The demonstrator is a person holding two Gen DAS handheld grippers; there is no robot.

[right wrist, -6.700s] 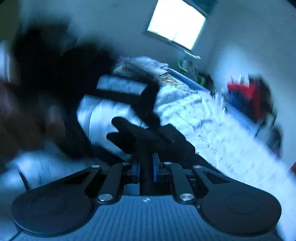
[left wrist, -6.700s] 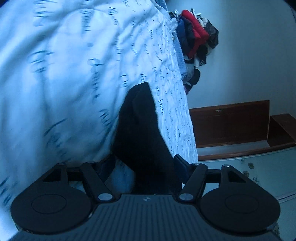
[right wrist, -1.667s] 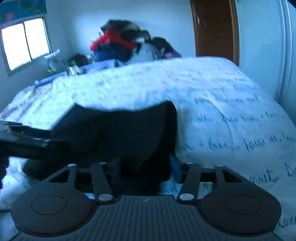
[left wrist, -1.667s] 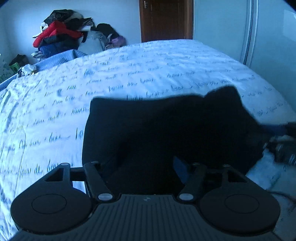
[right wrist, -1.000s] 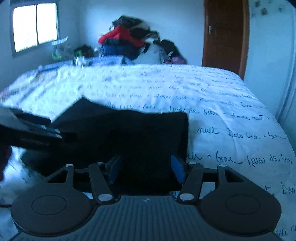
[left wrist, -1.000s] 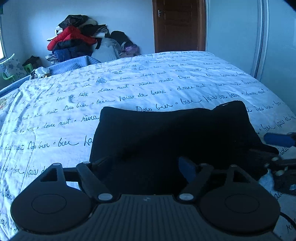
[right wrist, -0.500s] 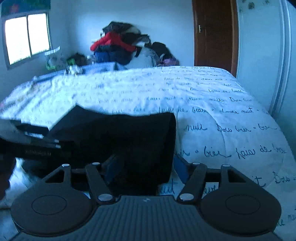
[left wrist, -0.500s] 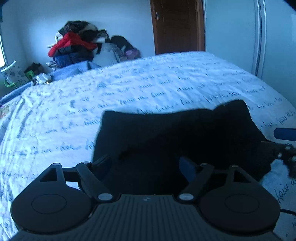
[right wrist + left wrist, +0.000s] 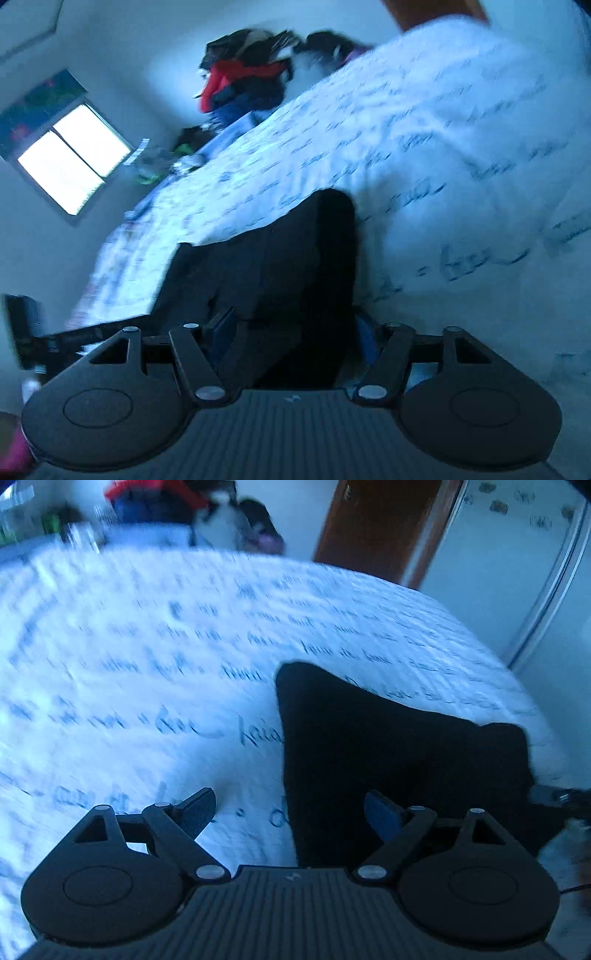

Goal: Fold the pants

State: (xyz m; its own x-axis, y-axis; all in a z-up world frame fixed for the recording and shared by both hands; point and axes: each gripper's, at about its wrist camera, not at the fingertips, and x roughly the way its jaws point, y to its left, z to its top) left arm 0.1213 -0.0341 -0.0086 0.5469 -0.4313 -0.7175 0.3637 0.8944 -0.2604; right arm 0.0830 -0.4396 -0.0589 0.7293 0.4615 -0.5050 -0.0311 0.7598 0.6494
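Script-printed bedspread (image 9: 184,657), apparently beneath black pants (image 9: 388,746)

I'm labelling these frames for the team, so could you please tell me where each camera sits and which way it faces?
Left wrist: rides on the left gripper, looking forward over its open jaws across the bed toward a brown door; the black pants lie ahead to the right.
Right wrist: rides on the right gripper, rolled sideways, facing the pants, a window and a clothes pile; its jaws straddle the pants' near edge.
Shared: pants, bed, clothes pile; each sees only its own gripper clearly.
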